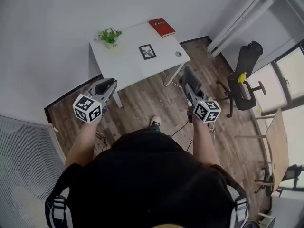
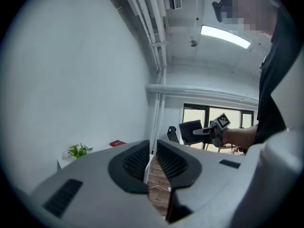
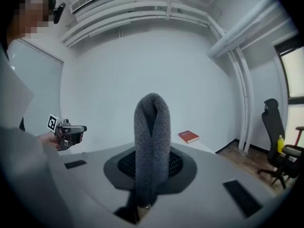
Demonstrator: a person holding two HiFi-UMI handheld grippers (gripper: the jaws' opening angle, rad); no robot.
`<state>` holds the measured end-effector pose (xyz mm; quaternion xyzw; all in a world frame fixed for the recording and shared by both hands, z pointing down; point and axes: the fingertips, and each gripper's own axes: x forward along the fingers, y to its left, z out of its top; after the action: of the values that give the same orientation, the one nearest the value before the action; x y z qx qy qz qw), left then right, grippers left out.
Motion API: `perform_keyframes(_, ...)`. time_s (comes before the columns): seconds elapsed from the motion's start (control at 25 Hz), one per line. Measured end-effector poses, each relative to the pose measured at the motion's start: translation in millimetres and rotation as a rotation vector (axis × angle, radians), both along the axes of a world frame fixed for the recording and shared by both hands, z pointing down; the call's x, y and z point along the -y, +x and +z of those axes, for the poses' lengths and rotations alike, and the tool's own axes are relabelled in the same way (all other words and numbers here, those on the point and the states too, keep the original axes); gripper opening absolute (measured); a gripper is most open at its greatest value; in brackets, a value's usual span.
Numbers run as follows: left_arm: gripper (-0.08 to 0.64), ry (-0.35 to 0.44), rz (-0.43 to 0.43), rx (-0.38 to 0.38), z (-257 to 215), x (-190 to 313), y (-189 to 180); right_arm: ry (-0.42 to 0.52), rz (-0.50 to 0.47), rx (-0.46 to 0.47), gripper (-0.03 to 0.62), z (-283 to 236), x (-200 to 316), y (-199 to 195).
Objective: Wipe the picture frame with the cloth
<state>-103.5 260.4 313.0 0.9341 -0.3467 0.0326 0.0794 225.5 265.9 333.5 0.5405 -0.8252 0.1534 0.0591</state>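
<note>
While the person stands well apart from the table, the frame lies flat near its middle, with a plant at the far left corner, a red book at the far right edge and a small grey object just to the frame's right. The right gripper has its jaws clamped on a folded grey cloth, which stands up between them in a fuzzy loop. The left gripper has its jaws drawn together to a thin slit with nothing in it; wood floor shows through. Both grippers point toward the table. An office chair stands to the right.
</note>
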Motion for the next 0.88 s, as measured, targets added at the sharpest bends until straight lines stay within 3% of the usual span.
perform_keyframes(0.24,0.029,-0.025,-0.024,0.001,6.6,13.1,1.4,-0.015,0.004,0.033,0.043,13.6,9.7,10.1)
perform_keyframes(0.88,0.011,-0.062,-0.023,0.013,12.8,78.8,31.8,-0.02,-0.063,0.068,0.043,19.7,106.1,20.3)
